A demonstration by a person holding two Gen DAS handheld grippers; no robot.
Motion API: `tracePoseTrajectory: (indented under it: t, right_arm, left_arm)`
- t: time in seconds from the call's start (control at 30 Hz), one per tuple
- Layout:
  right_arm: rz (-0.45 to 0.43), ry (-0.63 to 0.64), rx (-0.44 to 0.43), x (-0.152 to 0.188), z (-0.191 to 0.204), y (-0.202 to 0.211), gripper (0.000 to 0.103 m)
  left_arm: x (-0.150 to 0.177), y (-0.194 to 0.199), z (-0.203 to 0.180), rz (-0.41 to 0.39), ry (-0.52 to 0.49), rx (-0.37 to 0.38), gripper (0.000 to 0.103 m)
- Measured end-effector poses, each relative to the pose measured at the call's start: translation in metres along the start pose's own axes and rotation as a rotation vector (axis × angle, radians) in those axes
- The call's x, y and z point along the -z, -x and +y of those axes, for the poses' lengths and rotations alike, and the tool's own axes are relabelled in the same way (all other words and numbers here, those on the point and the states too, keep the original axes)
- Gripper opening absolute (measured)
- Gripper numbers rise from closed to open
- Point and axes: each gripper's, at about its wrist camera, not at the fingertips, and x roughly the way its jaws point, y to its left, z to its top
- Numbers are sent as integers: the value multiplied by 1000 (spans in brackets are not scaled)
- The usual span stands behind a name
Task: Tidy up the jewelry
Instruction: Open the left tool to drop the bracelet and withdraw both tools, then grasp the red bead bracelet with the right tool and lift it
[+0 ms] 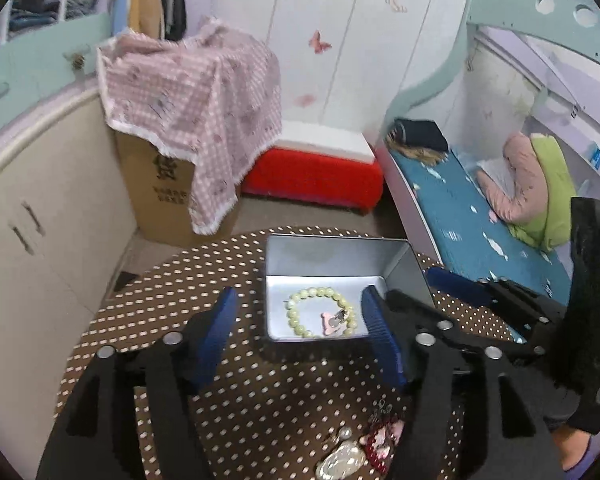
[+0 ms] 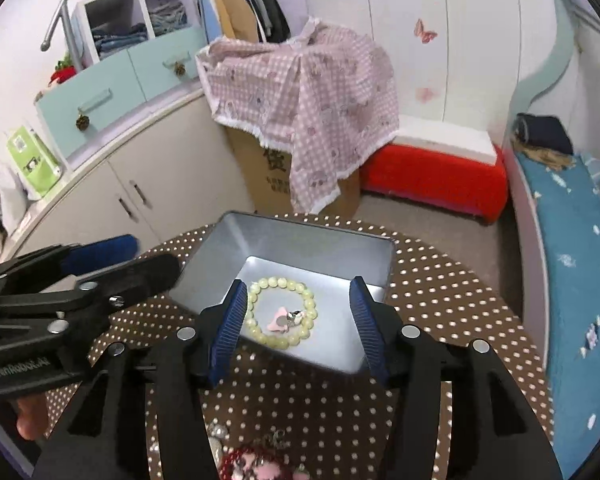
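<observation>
Silver tin [image 2: 300, 240], mid-frame, already holds the bead bracelet [image 2: 260, 336]; remaining jewelry [image 1: 364, 444], bottom centre, should be pinched low and gently by either empty, spread gripper: left gripper [image 1: 296, 336], right gripper [image 2: 300, 320].

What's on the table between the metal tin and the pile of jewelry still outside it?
Only bare polka-dot tablecloth between the metal tin and the jewelry pile, clearest in the left wrist view.

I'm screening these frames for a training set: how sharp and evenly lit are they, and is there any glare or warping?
Left wrist view: strong fisheye bending, dark corners; pale green bead bracelet in the silver metal tin sharp; jewelry at the bottom edge soft. Right wrist view: same warping, bracelet crisp, soft sheen on the tin's wall, red beads at the bottom blurred.
</observation>
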Motion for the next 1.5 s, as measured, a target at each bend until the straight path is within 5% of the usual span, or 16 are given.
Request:
tracePoseTrajectory:
  t: [0.33, 0.53, 1.07, 1.4, 1.5]
  right_arm:
    - [-91, 37, 56, 46, 13, 79, 57]
    - [-79, 31, 103, 87, 15, 95, 57]
    - [106, -18, 118, 146, 3, 54, 55]
    - [149, -15, 75, 136, 8, 30, 40]
    - [168, -19, 54, 131, 11, 25, 29]
  left_arm:
    - [52, 68, -1, -133, -19, -113, 73]
    - [93, 75, 1, -117, 19, -106, 73]
    - [148, 42, 6, 6, 52, -139, 73]
    - [147, 43, 16, 5, 82, -118, 73]
    - [145, 43, 19, 4, 88, -113, 73]
